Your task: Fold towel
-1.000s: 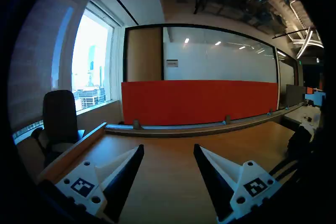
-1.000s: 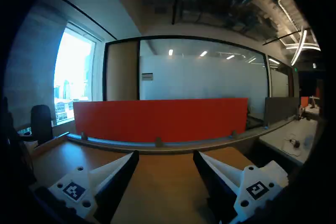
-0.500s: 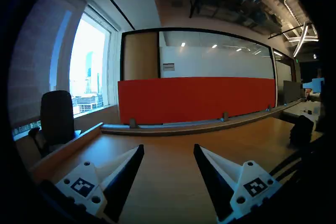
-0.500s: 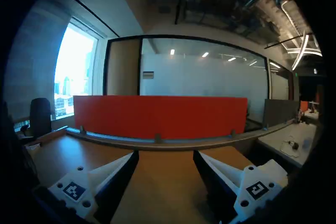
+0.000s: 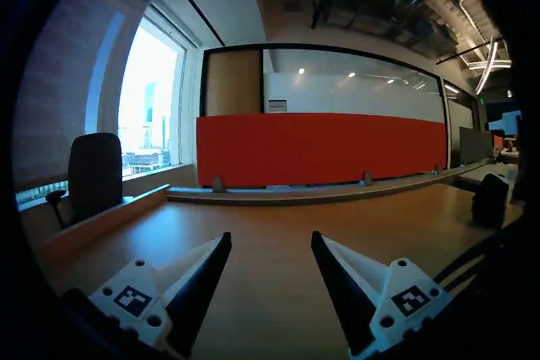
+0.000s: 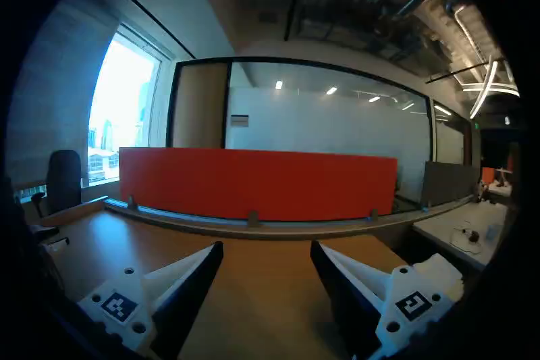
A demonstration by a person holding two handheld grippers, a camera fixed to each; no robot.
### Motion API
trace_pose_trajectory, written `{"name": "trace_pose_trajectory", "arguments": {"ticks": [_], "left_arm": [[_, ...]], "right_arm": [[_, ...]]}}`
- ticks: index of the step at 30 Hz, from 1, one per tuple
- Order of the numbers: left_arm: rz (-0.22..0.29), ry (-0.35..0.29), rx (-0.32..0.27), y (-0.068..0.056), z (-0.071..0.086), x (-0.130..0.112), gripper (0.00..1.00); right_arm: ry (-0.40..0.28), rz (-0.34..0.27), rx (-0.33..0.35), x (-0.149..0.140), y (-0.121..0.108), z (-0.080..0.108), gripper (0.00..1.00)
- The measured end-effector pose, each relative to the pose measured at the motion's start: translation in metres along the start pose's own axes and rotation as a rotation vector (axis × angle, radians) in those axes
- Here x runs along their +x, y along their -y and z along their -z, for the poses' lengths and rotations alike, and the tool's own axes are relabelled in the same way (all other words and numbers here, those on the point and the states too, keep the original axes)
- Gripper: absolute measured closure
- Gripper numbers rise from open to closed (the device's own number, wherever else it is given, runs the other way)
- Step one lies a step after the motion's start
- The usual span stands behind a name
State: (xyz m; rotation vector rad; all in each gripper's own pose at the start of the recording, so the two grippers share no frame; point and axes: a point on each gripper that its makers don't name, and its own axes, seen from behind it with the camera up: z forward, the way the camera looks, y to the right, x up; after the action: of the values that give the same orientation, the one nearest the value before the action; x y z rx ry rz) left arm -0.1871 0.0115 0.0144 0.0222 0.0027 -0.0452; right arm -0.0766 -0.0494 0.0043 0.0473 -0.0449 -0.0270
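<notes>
My left gripper [image 5: 270,237] hovers low over a bare wooden desk [image 5: 270,279], open, with nothing between its white fingers [image 5: 192,272]. In the right gripper view, my right gripper [image 6: 265,246] is also open and empty above the same kind of wooden desktop [image 6: 263,292]. A small white shape [image 6: 442,269] sits just past its right finger; I cannot tell what it is.
A red divider panel [image 5: 317,147] runs along the desk's far edge, with a glass wall behind it. A black office chair [image 5: 94,174] stands at the left by the window. A dark object [image 5: 489,199] rests on the desk at the right. A white desk [image 6: 466,225] adjoins on the right.
Both grippers have sunk closer to the desktop, so the red divider sits higher in each view and the desk looks flatter. Both stay open and empty.
</notes>
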Motion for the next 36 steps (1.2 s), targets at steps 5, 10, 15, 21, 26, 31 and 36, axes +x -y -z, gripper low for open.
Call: {"name": "trace_pose_trajectory", "arguments": {"ticks": [5,10,15,21,26,31,36], "left_arm": [[0.011,-0.013,0.005,0.001,0.001,-0.011,0.13],[0.006,-0.028,0.010,0.004,-0.001,-0.015,0.13],[0.010,-0.034,0.020,0.006,-0.002,-0.019,0.13],[0.017,-0.036,0.025,0.007,-0.002,-0.024,0.13],[0.010,-0.033,0.021,0.005,-0.002,-0.027,0.13],[0.010,-0.036,0.020,0.006,-0.003,-0.028,0.13],[0.010,-0.037,0.025,0.008,-0.002,-0.028,0.13]], "right_arm": [[0.000,0.003,0.008,-0.009,0.003,0.002,0.00],[-0.001,0.008,0.012,-0.011,0.004,0.003,0.00],[-0.005,0.013,0.016,-0.010,0.005,0.001,0.00],[-0.007,0.020,0.023,-0.009,0.007,0.000,0.00],[-0.005,0.018,0.022,-0.013,0.005,-0.001,0.00],[-0.001,0.013,0.016,-0.018,0.000,-0.002,0.00],[0.001,0.008,0.010,-0.022,-0.004,-0.003,0.00]]}}
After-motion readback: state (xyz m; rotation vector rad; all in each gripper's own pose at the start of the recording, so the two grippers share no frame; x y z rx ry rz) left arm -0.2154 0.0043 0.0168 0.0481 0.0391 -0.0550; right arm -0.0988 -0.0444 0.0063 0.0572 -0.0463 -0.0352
